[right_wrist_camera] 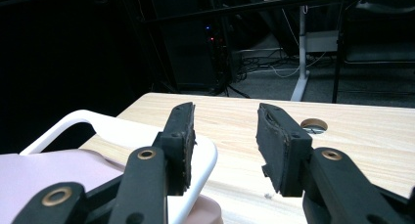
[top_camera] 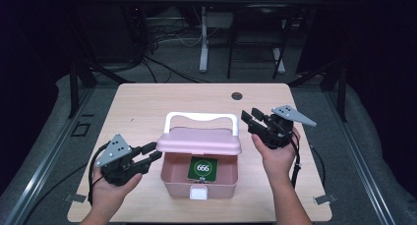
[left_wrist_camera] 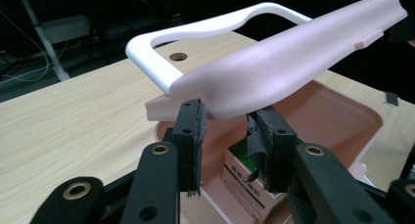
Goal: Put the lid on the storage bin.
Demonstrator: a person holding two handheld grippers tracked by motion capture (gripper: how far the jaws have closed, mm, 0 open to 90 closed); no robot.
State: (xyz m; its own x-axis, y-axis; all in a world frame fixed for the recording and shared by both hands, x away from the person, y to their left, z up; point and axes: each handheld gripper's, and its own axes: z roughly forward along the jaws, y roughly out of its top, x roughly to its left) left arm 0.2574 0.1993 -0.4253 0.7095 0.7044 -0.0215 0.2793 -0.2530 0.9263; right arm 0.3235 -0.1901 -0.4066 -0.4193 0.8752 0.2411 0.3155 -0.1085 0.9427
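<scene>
A pink box (top_camera: 177, 185) stands at the table's middle with its pink lid (top_camera: 199, 141) raised partway and a white handle (top_camera: 201, 117) on the lid's far side. Inside lies a green packet (top_camera: 202, 168) marked 666. My left gripper (top_camera: 153, 152) is at the lid's left end. In the left gripper view the lid (left_wrist_camera: 284, 62) lies just over its tips (left_wrist_camera: 225, 126), the jaws stand apart, and the packet (left_wrist_camera: 244, 180) shows below. My right gripper (top_camera: 250, 116) is open beside the handle's right end, with the handle (right_wrist_camera: 112, 131) behind its left jaw and bare table between the jaws (right_wrist_camera: 222, 131).
A round cable hole (top_camera: 237, 96) sits in the wooden table (top_camera: 137, 107) at the far right. A white latch (top_camera: 199, 193) is on the box's front wall. Dark frame posts, cables and a white table leg stand beyond the far edge.
</scene>
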